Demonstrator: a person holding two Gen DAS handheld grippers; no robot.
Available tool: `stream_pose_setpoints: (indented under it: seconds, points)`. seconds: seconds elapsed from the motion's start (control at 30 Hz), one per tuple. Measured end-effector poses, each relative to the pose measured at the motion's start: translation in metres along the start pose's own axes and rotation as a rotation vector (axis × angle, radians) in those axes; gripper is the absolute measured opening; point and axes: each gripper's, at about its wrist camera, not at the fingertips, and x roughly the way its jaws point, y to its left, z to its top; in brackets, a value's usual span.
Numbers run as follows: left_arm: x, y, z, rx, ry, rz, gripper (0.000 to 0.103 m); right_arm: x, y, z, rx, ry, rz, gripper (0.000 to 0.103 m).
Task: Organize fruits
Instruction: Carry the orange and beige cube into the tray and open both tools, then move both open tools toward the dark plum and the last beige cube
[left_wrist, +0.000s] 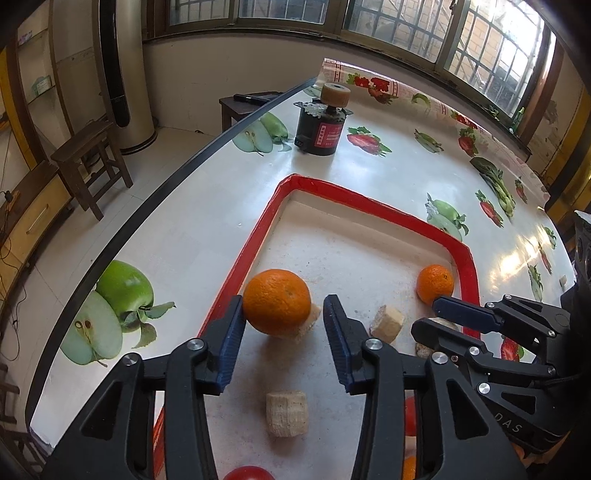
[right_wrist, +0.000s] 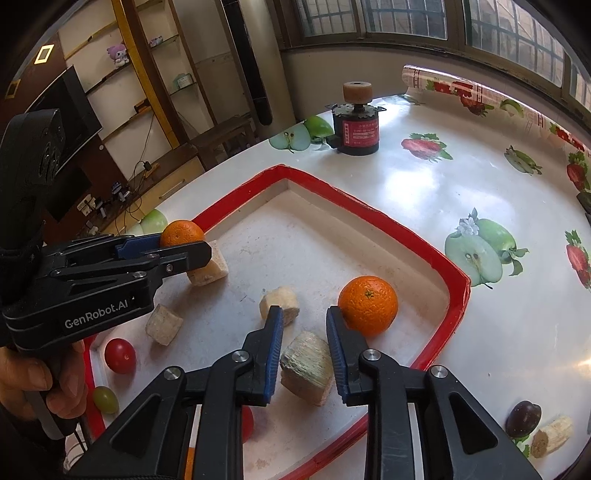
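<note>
A white tray with a red rim (left_wrist: 369, 201) (right_wrist: 413, 230) lies on the table and holds fruit. My left gripper (left_wrist: 282, 314) is open with an orange (left_wrist: 276, 302) between its fingers; the orange rests against a banana piece. It also shows in the right wrist view (right_wrist: 181, 233). My right gripper (right_wrist: 304, 325) is open above a pale banana chunk (right_wrist: 306, 367), with a second orange (right_wrist: 368, 311) (left_wrist: 435, 283) just right of its right finger. Other banana pieces (left_wrist: 287, 413) (right_wrist: 279, 302) and a red tomato (right_wrist: 119, 355) lie in the tray.
A black motor with a cork-coloured wheel (left_wrist: 321, 127) (right_wrist: 356, 129) stands on the fruit-print tablecloth beyond the tray. A green grape (right_wrist: 105, 398) sits at the tray's left rim. A dark plum (right_wrist: 523, 418) and a banana piece (right_wrist: 552, 435) lie outside the tray, right.
</note>
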Motion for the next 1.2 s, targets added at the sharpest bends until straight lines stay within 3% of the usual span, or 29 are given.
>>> stream_pose_setpoints:
  seconds: [0.1, 0.6, 1.2]
  points:
    - [-0.004, 0.000, -0.003, -0.002, -0.007, 0.003, 0.049, -0.006, 0.003, -0.004, -0.006, -0.006, -0.001, 0.037]
    - [-0.026, -0.008, -0.014, 0.003, -0.028, -0.014, 0.052, -0.063, 0.002, -0.028, 0.010, -0.084, -0.021, 0.042]
    - [-0.057, -0.043, -0.026, 0.047, -0.064, -0.070, 0.054, -0.114, -0.038, -0.063, 0.100, -0.138, -0.076, 0.045]
